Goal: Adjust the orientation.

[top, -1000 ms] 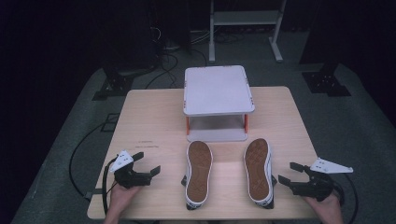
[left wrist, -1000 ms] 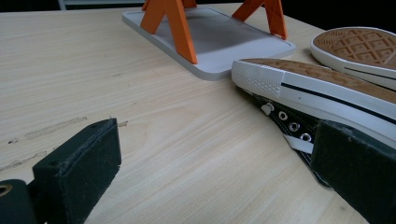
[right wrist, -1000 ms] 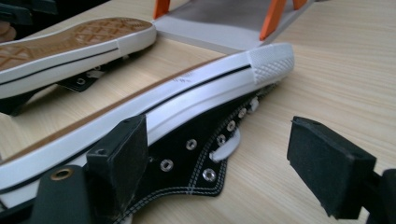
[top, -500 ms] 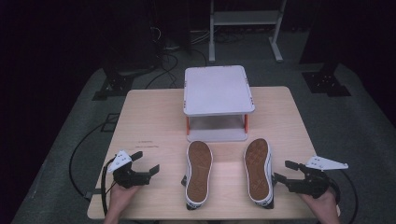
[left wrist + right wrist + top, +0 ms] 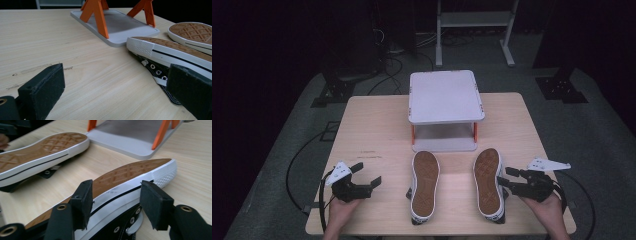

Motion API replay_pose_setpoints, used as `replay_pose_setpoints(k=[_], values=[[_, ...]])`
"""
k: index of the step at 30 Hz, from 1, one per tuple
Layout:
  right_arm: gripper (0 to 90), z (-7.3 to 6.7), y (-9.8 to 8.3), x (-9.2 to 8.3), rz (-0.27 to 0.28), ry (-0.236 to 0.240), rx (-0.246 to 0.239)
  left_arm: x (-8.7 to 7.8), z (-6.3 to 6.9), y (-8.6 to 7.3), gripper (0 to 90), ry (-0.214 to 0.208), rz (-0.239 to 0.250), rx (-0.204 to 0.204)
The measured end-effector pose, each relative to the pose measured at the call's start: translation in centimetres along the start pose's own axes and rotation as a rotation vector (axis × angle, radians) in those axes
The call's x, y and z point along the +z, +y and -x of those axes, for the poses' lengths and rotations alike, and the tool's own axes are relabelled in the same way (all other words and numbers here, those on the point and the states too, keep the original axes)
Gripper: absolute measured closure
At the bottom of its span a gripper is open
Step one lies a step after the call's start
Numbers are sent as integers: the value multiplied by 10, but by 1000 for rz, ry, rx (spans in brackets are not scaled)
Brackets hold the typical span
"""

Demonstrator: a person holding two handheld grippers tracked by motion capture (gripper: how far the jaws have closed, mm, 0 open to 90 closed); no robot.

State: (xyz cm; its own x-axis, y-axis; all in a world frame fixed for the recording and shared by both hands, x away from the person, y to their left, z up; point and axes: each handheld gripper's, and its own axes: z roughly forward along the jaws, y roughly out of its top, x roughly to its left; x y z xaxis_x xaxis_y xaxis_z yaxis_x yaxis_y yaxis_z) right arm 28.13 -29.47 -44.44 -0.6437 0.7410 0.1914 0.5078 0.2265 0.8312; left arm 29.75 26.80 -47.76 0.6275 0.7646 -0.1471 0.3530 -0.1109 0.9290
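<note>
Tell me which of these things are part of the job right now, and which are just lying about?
In the job:
- right shoe, sole up, with the right tongs closing in around its sole edge
- left shoe, also sole up
- left tongs, open, waiting beside it

Just there:
- small grey shelf with orange legs
- wooden table
- cables on the floor

No readable text, brand, number or sign was found on any surface. A small dark imprint sat on the white rubber sidewall of the upturned black canvas sneaker with brown sole (image 5: 120,187), too blurred to read. Faint dark marks on the light wooden table top (image 5: 371,152), left of the shoes, were too small to make out as letters.
</note>
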Motion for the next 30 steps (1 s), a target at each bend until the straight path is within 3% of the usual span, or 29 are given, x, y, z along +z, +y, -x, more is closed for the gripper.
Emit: replay_pose_setpoints(k=[6, 9, 16, 18, 30], values=[[493, -7, 9, 10, -51, -56, -11, -1, 1, 1, 14, -2, 3, 9], [521, -10, 11, 16, -81, -62, -25, -1, 0, 1, 14, -1, 5, 5], [567, -10, 11, 16, -85, -45, -15, -2, 0, 1, 16, 3, 12, 7], [572, -10, 10, 16, -85, -42, -12, -3, 0, 1, 62, -9, 19, 10], [626, -5, 8, 11, -82, -26, 4, -4, 0, 1, 62, -10, 27, 9]])
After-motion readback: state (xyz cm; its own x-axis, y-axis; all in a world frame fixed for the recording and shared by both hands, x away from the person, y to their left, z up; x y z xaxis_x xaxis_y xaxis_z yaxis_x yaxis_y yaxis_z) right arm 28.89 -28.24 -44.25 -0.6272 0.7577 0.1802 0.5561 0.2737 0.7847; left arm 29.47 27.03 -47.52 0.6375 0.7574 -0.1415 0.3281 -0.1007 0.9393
